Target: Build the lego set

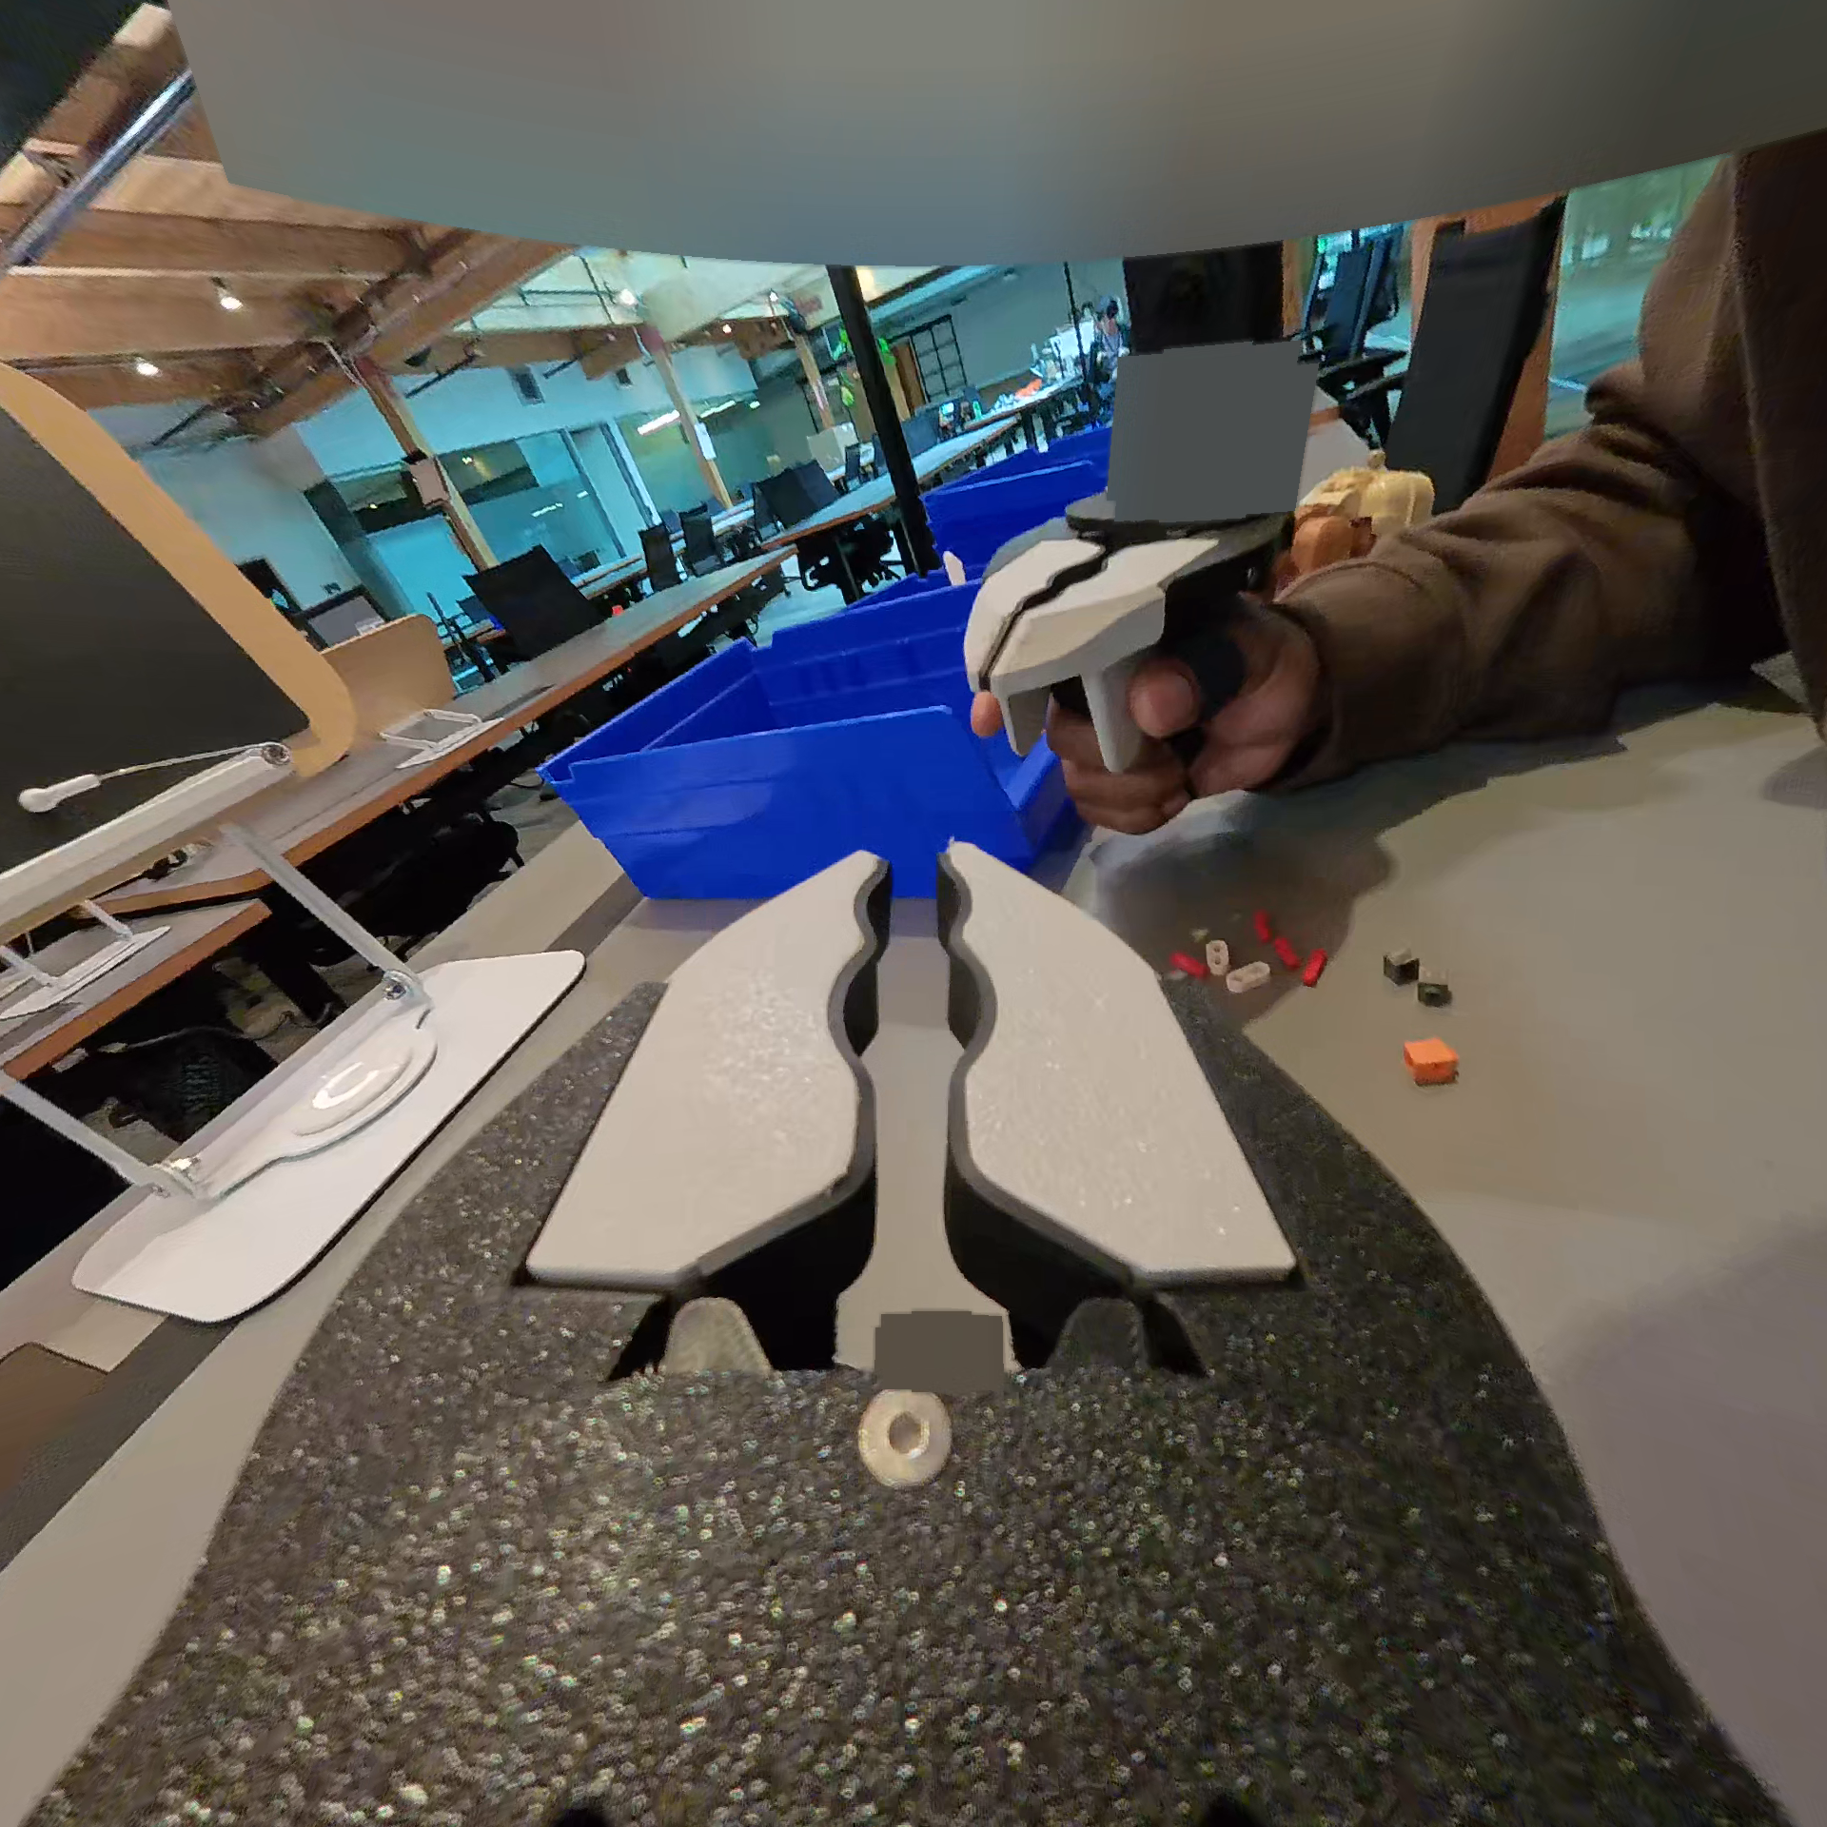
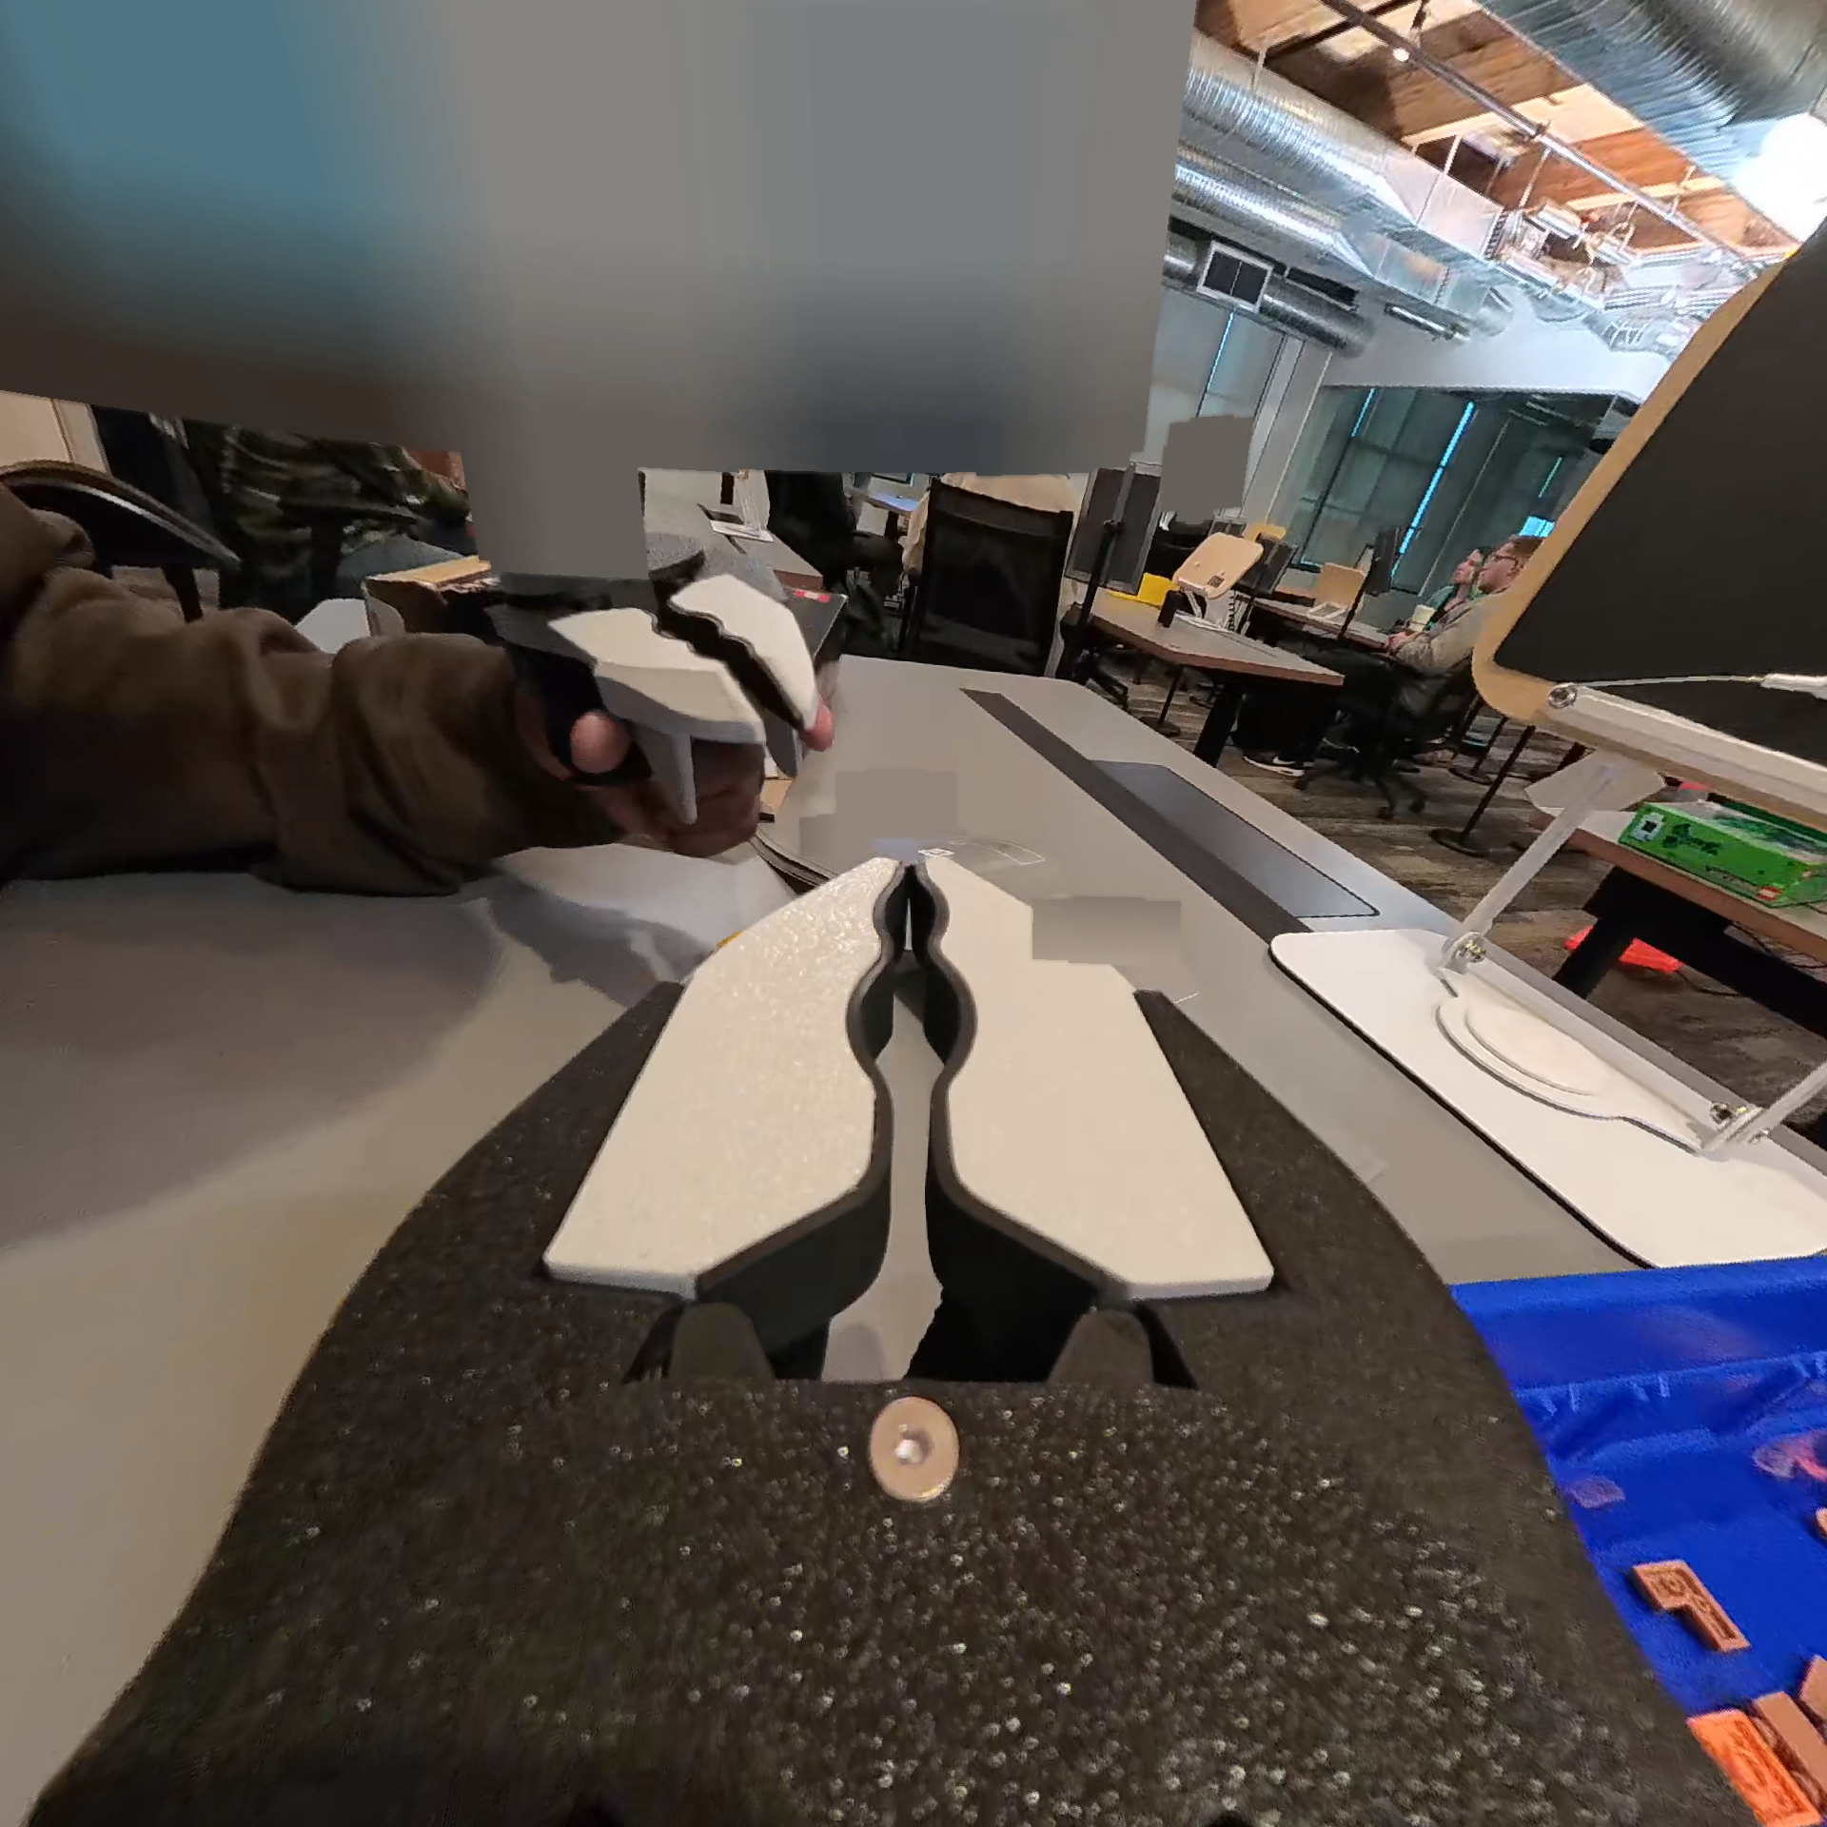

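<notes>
Left grey two-finger gripper (image 1: 912, 875) slightly parted, empty; right one (image 2: 914, 875) pinched together, empty. Tiny red pegs (image 1: 1285, 951) near blue plastic bin (image 1: 791, 781): likely to scatter if nudged.

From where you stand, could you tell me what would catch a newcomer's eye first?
Most striking is the bright blue bin at the far edge of the grey table, just ahead of the left gripper, which is slightly open and empty. To its right, small red, pale, dark and orange lego pieces lie scattered, near the right gripper.
</notes>
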